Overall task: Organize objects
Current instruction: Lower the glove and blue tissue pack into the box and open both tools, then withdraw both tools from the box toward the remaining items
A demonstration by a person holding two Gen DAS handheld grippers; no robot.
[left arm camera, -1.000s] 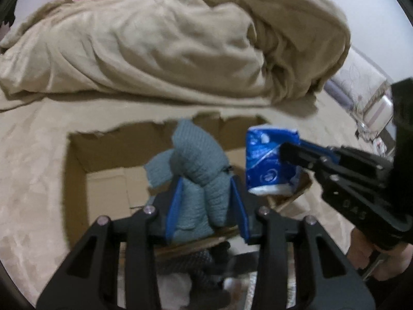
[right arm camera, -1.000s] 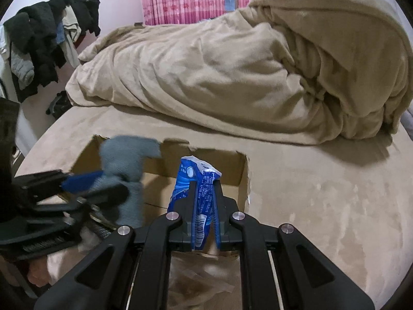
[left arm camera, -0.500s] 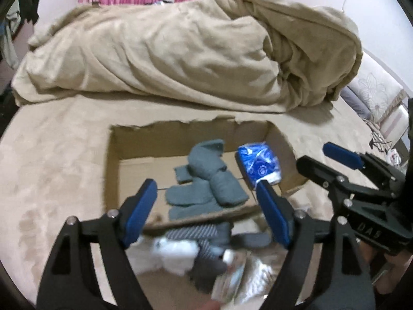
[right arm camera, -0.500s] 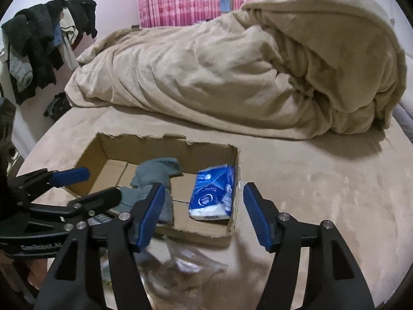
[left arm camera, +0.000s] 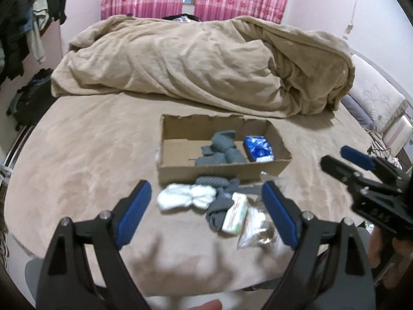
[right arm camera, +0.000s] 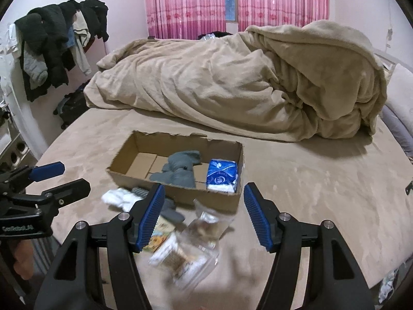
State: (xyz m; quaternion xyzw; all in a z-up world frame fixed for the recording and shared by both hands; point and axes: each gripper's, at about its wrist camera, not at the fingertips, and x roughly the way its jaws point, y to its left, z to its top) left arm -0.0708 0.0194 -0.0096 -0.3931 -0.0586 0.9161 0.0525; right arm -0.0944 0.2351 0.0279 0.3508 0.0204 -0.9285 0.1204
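Note:
A shallow cardboard box [left arm camera: 222, 173] [right arm camera: 178, 192] sits on the bed. Grey socks [left arm camera: 220, 149] [right arm camera: 180, 169] and a blue tissue pack [left arm camera: 258, 147] [right arm camera: 221, 174] lie inside it. In front of the box lie white socks [left arm camera: 184, 197] [right arm camera: 116, 197], dark grey socks [left arm camera: 219, 206] [right arm camera: 170, 210], a small carton [left arm camera: 235, 213] [right arm camera: 157, 235] and clear plastic bags [left arm camera: 258, 223] [right arm camera: 196, 245]. My left gripper [left arm camera: 205, 213] is open and empty above the pile. My right gripper [right arm camera: 201, 215] is open and empty, also seen in the left wrist view [left arm camera: 346, 164].
A rumpled beige blanket [left arm camera: 206, 64] [right arm camera: 245, 82] lies behind the box. Clothes hang on a rack [right arm camera: 54, 41] at the left. A pillow [left arm camera: 374, 98] is at the right. The bed's near edge is just below the pile.
Both grippers let go of the grey socks and the tissue pack, which now lie in the box. Both have opened and pulled back and up from the box.

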